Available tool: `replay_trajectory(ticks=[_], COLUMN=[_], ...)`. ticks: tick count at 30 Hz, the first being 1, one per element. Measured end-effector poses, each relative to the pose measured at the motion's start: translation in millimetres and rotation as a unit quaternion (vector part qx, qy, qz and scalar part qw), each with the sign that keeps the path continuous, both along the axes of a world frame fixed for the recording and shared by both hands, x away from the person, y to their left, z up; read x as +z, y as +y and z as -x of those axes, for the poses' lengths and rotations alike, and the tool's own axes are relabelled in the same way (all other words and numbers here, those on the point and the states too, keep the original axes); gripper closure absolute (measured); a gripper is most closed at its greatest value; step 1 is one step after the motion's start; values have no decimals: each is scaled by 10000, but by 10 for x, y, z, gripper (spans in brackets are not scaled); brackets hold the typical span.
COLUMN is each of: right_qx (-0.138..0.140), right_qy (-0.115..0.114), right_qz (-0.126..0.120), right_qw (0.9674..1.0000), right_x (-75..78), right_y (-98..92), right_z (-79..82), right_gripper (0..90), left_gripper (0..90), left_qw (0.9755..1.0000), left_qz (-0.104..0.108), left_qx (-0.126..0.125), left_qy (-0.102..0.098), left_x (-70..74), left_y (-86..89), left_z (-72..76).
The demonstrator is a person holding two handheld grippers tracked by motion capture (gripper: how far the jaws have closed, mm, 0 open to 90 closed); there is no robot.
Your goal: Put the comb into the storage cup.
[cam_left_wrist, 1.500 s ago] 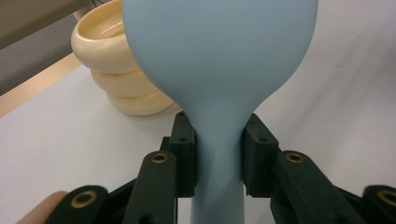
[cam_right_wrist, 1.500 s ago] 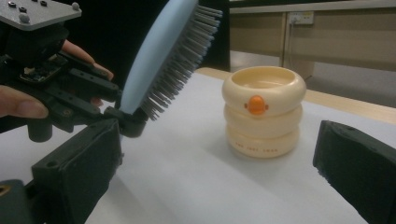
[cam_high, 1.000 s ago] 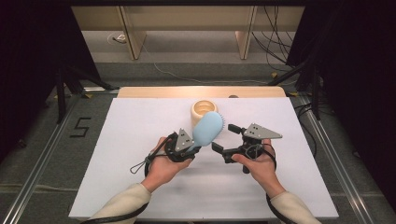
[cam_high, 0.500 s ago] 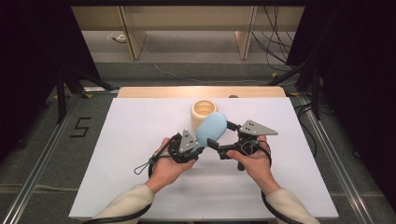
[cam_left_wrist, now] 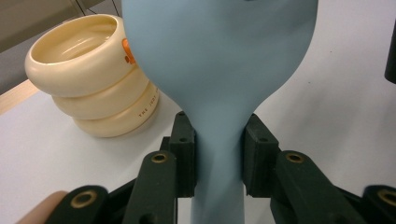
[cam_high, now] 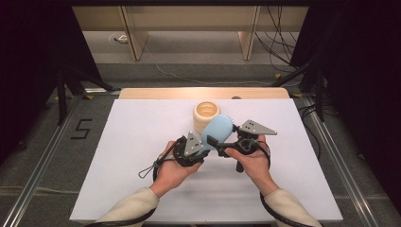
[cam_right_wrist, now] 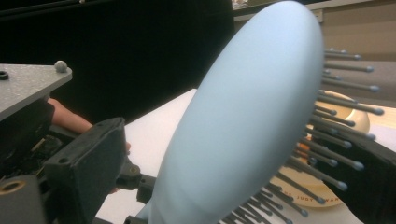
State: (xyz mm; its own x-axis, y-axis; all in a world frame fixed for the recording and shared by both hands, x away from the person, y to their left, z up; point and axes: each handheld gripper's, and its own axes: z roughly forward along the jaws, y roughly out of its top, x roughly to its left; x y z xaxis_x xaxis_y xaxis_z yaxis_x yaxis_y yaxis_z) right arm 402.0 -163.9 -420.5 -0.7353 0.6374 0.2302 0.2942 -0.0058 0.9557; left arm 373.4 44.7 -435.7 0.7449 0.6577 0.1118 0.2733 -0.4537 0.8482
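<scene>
A light blue hairbrush [cam_high: 218, 128] is held up off the table by its handle, with my left gripper [cam_high: 203, 147] shut on it. In the left gripper view the two pads [cam_left_wrist: 186, 154] press the narrow handle, and the brush's smooth back [cam_left_wrist: 219, 56] rises above them. My right gripper [cam_high: 219, 139] reaches in from the right with the brush head [cam_right_wrist: 247, 116] between its jaws. Those jaws have just been closing. The left pad [cam_right_wrist: 88, 158] stands a little off the smooth back, and the bristles reach the other jaw.
A cream ribbed cup [cam_high: 206, 113] stands on the white table top [cam_high: 118, 156] just behind the brush, also seen beside the handle [cam_left_wrist: 88, 74]. A wooden edge [cam_high: 156, 92] runs along the table's far side. Cables lie on the floor beyond.
My right gripper has moved left toward the brush, and its jaws now stand around the brush head. The left hand and the brush have hardly moved.
</scene>
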Motion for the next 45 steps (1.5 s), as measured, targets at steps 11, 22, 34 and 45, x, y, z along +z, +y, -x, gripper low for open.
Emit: replay_trajectory(ticks=[11,22,34,45], right_qx=[-144,-138,145,236], right_qy=[6,41,297,107], right_qz=[60,-233,-423,-269], right_qw=[9999,9996,9986,9993], right_x=[-7,-14,38,165], right_y=[60,56,66,69], right_z=[14,31,43,61], right_gripper=[205,410,504,522], left_gripper=[694,694,691,514], left_qw=[10000,9999,9998,9993], left_qz=[32,118,145,322], left_qx=[5,6,-17,-189], left_qy=[-13,-52,-114,-6], left_x=[10,17,30,118], left_y=[2,0,13,95], left_z=[1,4,4,-20])
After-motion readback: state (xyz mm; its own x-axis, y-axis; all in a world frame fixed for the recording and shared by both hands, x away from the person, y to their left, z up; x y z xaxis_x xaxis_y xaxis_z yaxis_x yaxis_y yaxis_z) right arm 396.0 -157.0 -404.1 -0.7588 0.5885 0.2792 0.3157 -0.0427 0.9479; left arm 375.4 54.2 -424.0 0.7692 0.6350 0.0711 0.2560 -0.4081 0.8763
